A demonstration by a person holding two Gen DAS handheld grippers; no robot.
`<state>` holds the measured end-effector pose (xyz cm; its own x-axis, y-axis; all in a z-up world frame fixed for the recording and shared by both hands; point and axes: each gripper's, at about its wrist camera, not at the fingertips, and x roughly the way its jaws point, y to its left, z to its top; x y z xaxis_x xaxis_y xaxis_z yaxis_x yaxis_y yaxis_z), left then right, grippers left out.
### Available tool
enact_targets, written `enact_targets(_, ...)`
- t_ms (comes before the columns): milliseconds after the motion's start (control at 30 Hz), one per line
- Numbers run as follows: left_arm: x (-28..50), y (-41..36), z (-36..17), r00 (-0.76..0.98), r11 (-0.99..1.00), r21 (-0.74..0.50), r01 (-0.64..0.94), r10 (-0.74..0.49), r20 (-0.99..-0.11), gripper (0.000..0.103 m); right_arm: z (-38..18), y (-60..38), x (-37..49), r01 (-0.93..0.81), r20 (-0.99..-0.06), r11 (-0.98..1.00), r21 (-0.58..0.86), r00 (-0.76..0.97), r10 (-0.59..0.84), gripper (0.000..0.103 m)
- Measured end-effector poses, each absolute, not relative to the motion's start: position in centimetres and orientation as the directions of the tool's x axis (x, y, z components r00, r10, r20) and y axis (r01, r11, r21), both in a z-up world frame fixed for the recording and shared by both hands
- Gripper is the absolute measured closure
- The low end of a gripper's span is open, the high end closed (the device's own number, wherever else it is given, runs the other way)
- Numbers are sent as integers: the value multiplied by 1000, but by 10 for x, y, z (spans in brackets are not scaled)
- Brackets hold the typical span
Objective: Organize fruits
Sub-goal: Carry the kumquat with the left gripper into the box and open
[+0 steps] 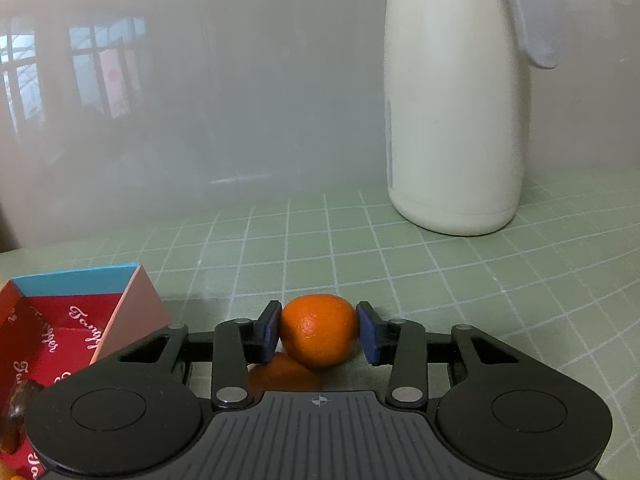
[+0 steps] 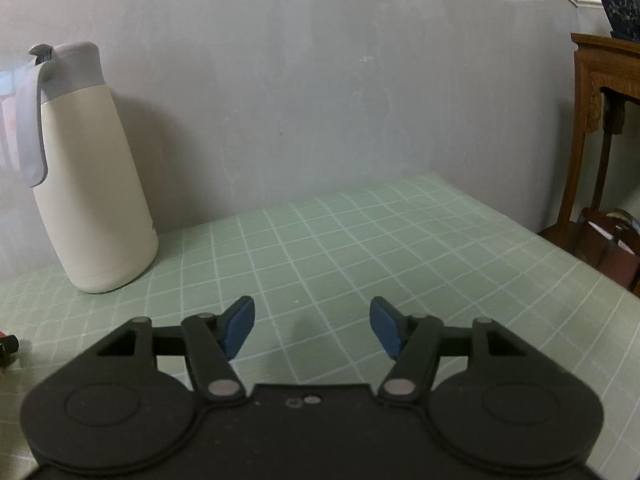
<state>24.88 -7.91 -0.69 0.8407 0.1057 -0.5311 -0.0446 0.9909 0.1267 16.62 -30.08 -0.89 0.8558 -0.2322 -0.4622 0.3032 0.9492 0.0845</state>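
A small orange (image 1: 318,330) sits between the blue pads of my left gripper (image 1: 318,334), low over the green grid mat (image 1: 480,280). Both pads touch its sides, so the gripper is shut on it. Just left of that gripper stands an open red box (image 1: 60,328) with a blue rim and pale script. A dark brown item (image 1: 16,404) lies inside the box, and a bit of orange fruit (image 1: 12,474) shows at the bottom corner. In the right wrist view my right gripper (image 2: 312,326) hovers open over the bare mat (image 2: 360,240) with nothing between its fingers.
A tall cream jug (image 1: 456,120) with a grey lid and handle stands at the back of the mat against the wall, also seen as the jug (image 2: 92,184) on the left. A wooden side table (image 2: 600,120) and a dark red bag (image 2: 612,252) lie beyond the mat's right edge.
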Motion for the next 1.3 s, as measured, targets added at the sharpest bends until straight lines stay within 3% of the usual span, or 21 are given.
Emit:
enact_targets(567,182,-71,18,875,991,136,16,52,-482,62,-4,-273,163,225,-467,967,116,872,-147,39)
enact_targets(1300,117,4,41,906,991,107,-81,117,-406,62,15,-206,152,115,-437,988,100,897,-60,39)
